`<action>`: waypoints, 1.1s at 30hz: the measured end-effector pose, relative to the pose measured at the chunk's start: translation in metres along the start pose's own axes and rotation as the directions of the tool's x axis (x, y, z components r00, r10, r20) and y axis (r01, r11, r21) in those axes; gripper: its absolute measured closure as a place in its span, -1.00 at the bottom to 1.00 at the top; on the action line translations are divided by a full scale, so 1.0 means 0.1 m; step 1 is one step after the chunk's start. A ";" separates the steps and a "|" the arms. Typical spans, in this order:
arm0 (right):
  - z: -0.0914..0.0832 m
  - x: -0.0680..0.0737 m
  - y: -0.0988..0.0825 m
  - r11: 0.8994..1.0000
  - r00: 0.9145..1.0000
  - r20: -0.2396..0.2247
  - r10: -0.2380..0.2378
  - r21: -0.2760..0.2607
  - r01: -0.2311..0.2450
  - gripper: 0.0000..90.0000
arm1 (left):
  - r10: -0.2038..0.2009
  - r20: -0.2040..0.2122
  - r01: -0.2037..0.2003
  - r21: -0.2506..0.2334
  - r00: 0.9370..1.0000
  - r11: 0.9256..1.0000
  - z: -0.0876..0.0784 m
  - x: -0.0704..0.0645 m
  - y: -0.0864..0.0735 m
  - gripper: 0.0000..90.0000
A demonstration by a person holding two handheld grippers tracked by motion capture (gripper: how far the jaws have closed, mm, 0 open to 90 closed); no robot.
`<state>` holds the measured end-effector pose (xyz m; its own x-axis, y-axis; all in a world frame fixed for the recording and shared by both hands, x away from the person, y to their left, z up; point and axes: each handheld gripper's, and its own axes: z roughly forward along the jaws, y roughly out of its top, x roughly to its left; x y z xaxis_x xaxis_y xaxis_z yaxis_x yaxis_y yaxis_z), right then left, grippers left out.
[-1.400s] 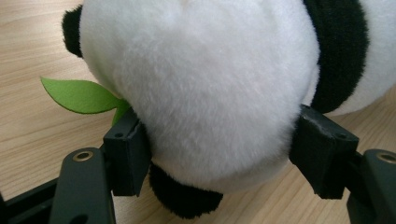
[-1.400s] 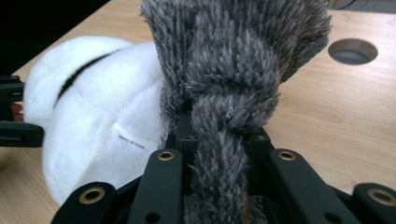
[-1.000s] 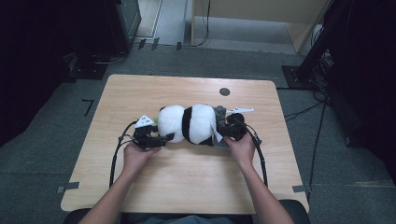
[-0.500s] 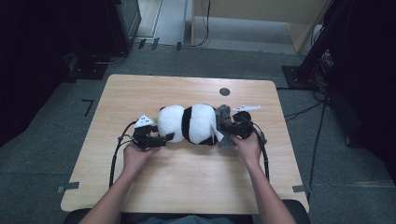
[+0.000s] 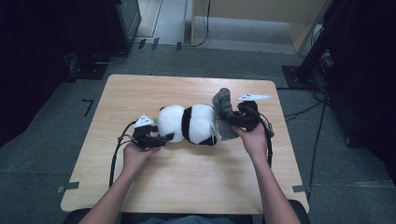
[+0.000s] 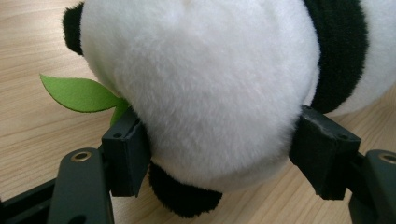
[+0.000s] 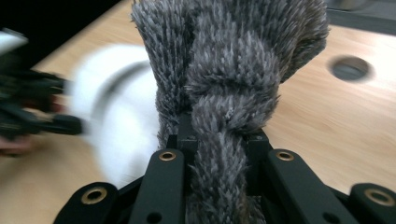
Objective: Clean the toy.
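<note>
One panda plush, one grey knotted scarf, mid-desk. My left gripper sits low, its jaws set wide and pressing the panda's white head. My right gripper, raised, clamps the scarf with jaws nearly closed.

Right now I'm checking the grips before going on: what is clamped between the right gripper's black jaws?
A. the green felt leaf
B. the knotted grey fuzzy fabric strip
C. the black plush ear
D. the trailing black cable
B: in the right gripper view, the right gripper has its jaws closed tight on the knotted grey fuzzy fabric strip, just below the knot.
</note>
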<state>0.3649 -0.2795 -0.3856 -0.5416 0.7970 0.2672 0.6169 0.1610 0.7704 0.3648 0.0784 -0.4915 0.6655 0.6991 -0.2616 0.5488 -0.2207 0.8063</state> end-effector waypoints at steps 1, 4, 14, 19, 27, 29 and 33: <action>-0.01 0.05 0.05 1.000 1.000 -0.013 -0.015 0.002 0.015 0.69 | 0.000 0.000 0.000 0.000 1.000 1.000 0.00 0.00 0.00 -0.39; 0.02 0.23 0.20 0.997 0.997 -0.030 -0.078 0.018 0.078 0.69 | -0.001 0.001 0.001 0.002 1.000 1.000 0.00 0.00 0.00 -0.39; 0.50 0.77 0.45 0.973 0.973 -0.122 -0.196 0.100 0.209 0.68 | -0.008 0.003 0.008 -0.003 1.000 1.000 -0.01 0.00 0.00 -0.39; 0.80 0.99 0.48 0.962 0.959 -0.195 -0.208 0.136 0.236 0.68 | -0.007 0.005 0.007 -0.006 1.000 1.000 -0.01 0.01 0.00 -0.39; 1.16 1.16 0.47 0.960 0.947 -0.272 -0.169 0.172 0.221 0.68 | -0.007 0.005 0.007 -0.008 1.000 1.000 -0.01 0.01 0.00 -0.39; 1.24 1.20 0.45 0.956 0.946 -0.273 -0.175 0.182 0.229 0.68 | -0.005 0.003 0.005 -0.008 1.000 1.000 -0.01 0.01 0.00 -0.39; 1.39 1.19 0.40 0.953 0.946 -0.295 -0.134 0.223 0.204 0.68 | -0.010 0.002 0.010 -0.004 1.000 1.000 -0.01 0.01 0.00 -0.39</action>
<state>0.4044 -0.0970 -0.4037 -0.7633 0.5611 0.3202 0.6047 0.4461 0.6598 0.3649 0.0799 -0.4914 0.6612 0.6997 -0.2708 0.5535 -0.2113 0.8056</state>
